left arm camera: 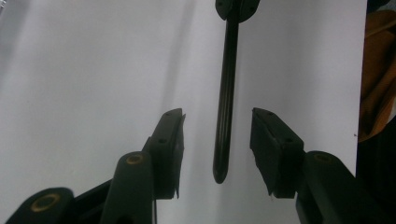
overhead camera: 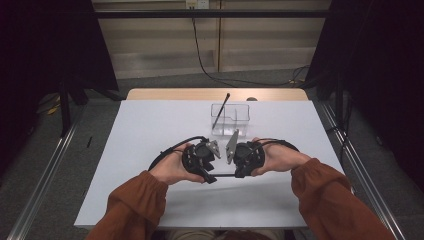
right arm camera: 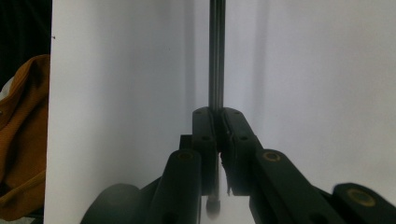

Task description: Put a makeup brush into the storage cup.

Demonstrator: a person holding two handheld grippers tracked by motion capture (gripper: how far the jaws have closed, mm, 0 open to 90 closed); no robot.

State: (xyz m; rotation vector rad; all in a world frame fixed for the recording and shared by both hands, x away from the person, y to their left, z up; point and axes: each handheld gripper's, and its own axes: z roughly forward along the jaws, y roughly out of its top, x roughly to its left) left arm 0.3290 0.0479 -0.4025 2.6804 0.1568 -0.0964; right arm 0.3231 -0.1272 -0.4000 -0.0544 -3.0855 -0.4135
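A thin black rod (overhead camera: pixel 225 175) lies level between my two grippers, which face each other low over the white table (overhead camera: pixel 150 125). My right gripper (right arm camera: pixel 217 114) is shut on one end of the rod (right arm camera: pixel 215 56), and its short tail pokes out behind the pads. In the left gripper view the rod's free rounded end (left arm camera: pixel 226 93) reaches in between the jaws of my left gripper (left arm camera: pixel 217 117). Both pads stand apart from it with a gap on each side. The right gripper's tip (left arm camera: pixel 236 7) shows at the far end.
A clear box with compartments (overhead camera: pixel 231 120) stands behind the hands, and a second black rod (overhead camera: pixel 220 111) leans in it. Orange sleeves (overhead camera: pixel 325 192) come in from the table's near edge. A wooden strip (overhead camera: pixel 215 94) runs along the table's far side.
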